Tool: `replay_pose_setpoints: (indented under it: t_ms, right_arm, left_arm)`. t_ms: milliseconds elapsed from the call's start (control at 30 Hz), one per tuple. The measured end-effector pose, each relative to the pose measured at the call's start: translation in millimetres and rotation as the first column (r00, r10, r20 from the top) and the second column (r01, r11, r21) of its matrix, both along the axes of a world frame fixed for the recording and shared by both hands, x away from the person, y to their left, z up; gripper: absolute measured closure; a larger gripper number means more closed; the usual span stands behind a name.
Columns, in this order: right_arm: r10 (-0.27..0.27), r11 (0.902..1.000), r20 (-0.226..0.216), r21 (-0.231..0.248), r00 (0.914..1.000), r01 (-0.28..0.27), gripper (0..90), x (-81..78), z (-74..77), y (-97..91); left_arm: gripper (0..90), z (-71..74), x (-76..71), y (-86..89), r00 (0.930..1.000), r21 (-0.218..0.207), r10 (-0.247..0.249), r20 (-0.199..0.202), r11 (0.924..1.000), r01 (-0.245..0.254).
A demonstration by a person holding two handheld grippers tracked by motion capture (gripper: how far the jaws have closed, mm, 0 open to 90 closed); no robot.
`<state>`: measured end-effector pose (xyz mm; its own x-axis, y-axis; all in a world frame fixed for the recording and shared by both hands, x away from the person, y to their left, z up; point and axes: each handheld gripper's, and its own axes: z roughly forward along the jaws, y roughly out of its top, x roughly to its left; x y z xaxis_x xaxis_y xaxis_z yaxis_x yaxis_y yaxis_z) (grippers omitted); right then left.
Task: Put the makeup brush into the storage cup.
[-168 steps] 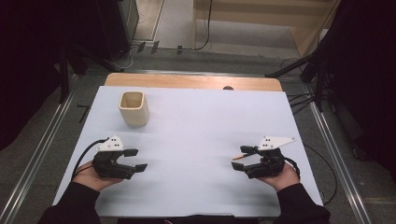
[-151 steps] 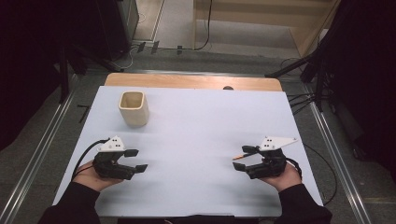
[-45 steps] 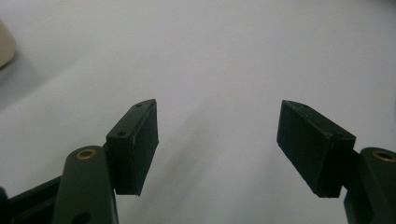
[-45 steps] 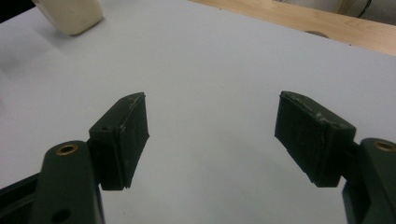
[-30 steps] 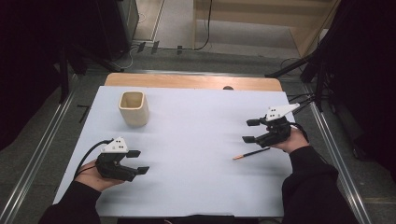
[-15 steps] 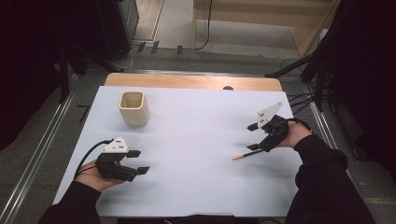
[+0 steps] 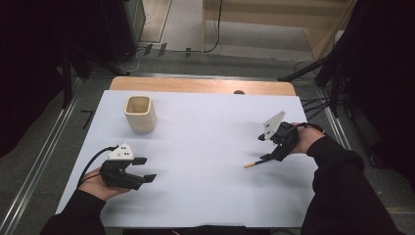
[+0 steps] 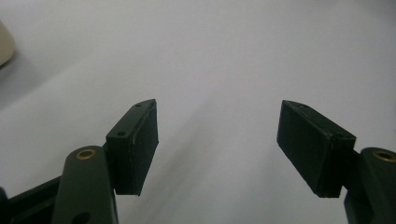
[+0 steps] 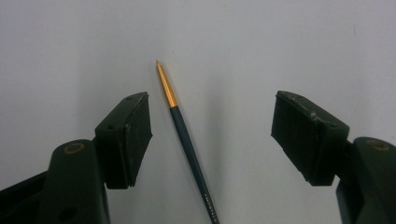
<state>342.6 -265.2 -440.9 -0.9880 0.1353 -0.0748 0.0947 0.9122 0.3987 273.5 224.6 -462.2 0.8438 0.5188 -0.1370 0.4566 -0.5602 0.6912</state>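
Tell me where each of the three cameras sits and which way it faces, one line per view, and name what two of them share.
High view: fixed above the person's side of the table, looking forward and down; both forearms, left gripper and right gripper enter from below.
Left gripper view: rides the left gripper, looking along its open jaws at bare tabletop; cup edge at left.
Right gripper view: rides the right gripper, looking down between open jaws at the pencil.
Shared: the pencil in high and right gripper views; the cup in high and left gripper views.

Bright even light on white table (image 7: pixel 205 196), dark surroundings; soft shadows, slight close-up blur
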Motion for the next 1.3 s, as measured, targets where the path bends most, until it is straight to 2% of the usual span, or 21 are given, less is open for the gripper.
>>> replay_pose_setpoints:
  t_ms: [133, 200, 333, 433, 733, 833, 1000, 1100, 1167, 1300]
  right_arm:
    - [0.022, 0.9994, -0.005, -0.028, 0.9998, -0.022, 30.7, -1.4, -0.1, 1.5]
    - [0.04, 0.9983, 0.008, -0.044, 0.9992, -0.039, 29.9, -1.4, -1.7, 2.2]
    - [0.047, 0.9971, -0.016, -0.059, 0.9988, -0.048, 29.7, -1.3, -4.4, 2.1]
    - [0.056, 0.9928, -0.02, -0.105, 0.9982, -0.058, 29.2, -1.6, -8.1, 2.7]
    - [0.055, 0.9909, -0.021, -0.121, 0.9982, -0.058, 24.7, -2.0, -11.3, 1.9]
    - [0.049, 0.9885, -0.017, -0.143, 0.9987, -0.051, 27.7, -3.0, -13.7, 1.3]
    - [0.054, 0.9891, -0.019, -0.136, 0.9984, -0.056, 28.5, -1.4, -14.6, -0.9]
    - [0.047, 0.9877, -0.025, -0.148, 0.9986, -0.05, 29.0, -2.1, -15.8, -1.4]
    - [0.06, 0.985, -0.014, -0.161, 0.9981, -0.061, 29.7, -2.6, -18.9, -1.9]
    - [0.039, 0.9833, -0.007, -0.178, 0.9992, -0.039, 29.3, -3.0, -23.0, -3.8]
  left_arm:
    - [30.3, 0.3, -0.1, 0.0, 1.0, 0.001, 0.001, 0.001, 1.0, -0.001]
    - [30.3, 0.1, 0.0, 0.1, 1.0, 0.0, 0.0, 0.0, 1.0, 0.0]
    - [30.4, -0.1, 0.3, 0.2, 1.0, 0.006, 0.0, 0.0, 1.0, 0.0]
    - [30.4, -0.2, 0.6, 0.5, 1.0, 0.004, 0.0, 0.001, 1.0, 0.0]
    - [30.5, -0.5, 0.9, 1.0, 1.0, 0.011, 0.006, -0.002, 0.9999, -0.006]
    - [30.5, -0.5, 1.0, 1.3, 1.0, 0.007, 0.008, -0.001, 0.9999, -0.008]
    - [30.5, -0.4, 0.9, 1.3, 1.0, 0.009, 0.008, -0.001, 0.9999, -0.008]
    - [30.6, -1.1, 1.4, 1.2, 1.0, 0.013, 0.009, -0.002, 0.9999, -0.009]
    - [30.7, -1.2, 1.5, 1.6, 1.0, 0.015, 0.009, -0.002, 0.9999, -0.009]
    - [30.7, -0.8, 1.2, 1.4, 1.0, 0.01, 0.009, -0.001, 0.9999, -0.009]
